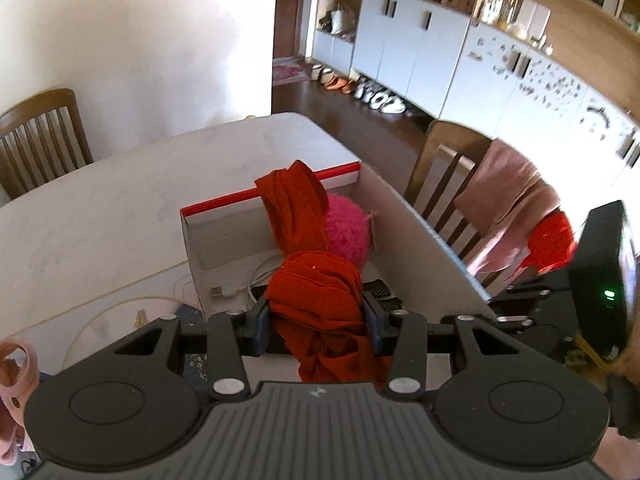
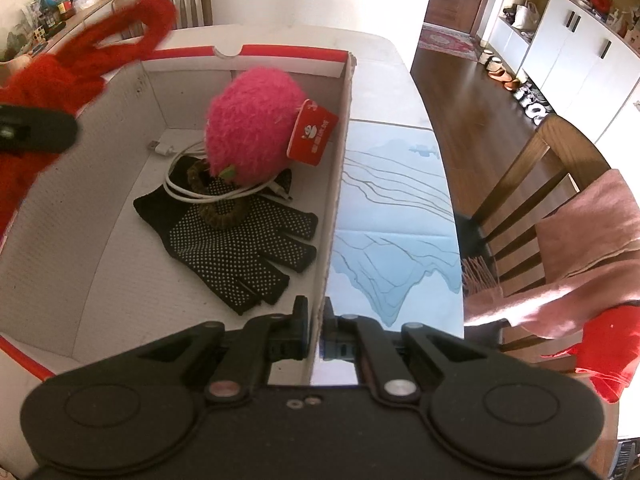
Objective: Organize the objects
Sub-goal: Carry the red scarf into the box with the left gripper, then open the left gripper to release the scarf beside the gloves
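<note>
A: Left gripper point(image 1: 316, 320) status?

B: I've got it clamped on the red knitted scarf point(image 1: 316, 296), held over the open white cardboard box with red trim point(image 2: 344, 128).

A: Right?

B: My right gripper point(image 2: 316, 320) is pinched on the box's right wall. Inside: fuzzy pink plush ball point(image 2: 252, 120) with red tag, black dotted gloves point(image 2: 240, 236), coiled white USB cable point(image 2: 188, 196). The box sits on the white table point(image 1: 120, 200).
</note>
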Demonstrator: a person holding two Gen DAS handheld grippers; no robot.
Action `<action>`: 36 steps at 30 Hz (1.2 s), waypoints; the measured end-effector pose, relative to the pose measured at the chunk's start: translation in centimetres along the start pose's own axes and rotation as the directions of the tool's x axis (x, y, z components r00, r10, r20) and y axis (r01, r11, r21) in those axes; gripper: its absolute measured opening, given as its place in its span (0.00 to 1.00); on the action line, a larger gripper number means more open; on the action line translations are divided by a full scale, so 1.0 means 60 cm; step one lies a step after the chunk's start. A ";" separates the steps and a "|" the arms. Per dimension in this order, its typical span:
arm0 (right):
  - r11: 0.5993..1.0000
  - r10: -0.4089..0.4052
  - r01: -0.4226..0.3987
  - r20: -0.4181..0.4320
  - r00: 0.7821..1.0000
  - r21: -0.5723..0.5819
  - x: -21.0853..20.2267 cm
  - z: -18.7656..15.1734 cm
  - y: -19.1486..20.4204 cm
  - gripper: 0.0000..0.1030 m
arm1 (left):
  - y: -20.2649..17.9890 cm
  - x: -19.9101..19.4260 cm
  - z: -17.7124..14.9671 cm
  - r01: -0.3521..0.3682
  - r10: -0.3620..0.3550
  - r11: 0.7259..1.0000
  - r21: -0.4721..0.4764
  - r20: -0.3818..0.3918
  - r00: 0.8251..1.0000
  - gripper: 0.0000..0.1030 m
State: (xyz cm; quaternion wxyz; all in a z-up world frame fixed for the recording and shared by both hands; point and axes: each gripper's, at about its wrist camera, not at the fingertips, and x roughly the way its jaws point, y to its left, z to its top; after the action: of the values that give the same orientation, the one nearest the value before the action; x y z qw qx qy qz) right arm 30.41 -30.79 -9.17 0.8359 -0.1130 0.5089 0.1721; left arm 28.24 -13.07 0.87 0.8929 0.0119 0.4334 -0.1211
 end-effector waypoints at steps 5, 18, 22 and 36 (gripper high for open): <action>1.000 0.004 -0.004 -0.001 1.000 -0.006 0.001 0.001 0.001 0.04 | -0.011 0.062 -0.008 -0.082 0.086 0.996 0.044 -0.075 0.993 0.42; 1.000 0.024 -0.024 0.002 1.000 -0.003 0.002 0.000 -0.005 0.05 | -0.020 0.159 -0.018 -0.161 0.185 0.978 0.130 -0.202 0.962 0.42; 1.000 0.030 -0.030 0.002 1.000 0.001 0.001 -0.001 -0.007 0.05 | -0.024 0.177 -0.017 -0.161 0.190 0.977 0.138 -0.229 0.955 0.43; 0.999 0.034 -0.034 0.002 0.999 0.005 0.001 0.000 -0.007 0.05 | -0.023 0.194 -0.020 -0.125 0.158 0.982 0.144 -0.249 0.956 0.55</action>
State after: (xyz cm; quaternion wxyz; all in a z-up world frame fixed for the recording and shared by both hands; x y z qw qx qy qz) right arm 30.57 -31.16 -9.21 0.8335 -0.1020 0.5105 0.1852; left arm 33.95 -16.65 -8.80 0.8325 0.1152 0.5358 -0.0812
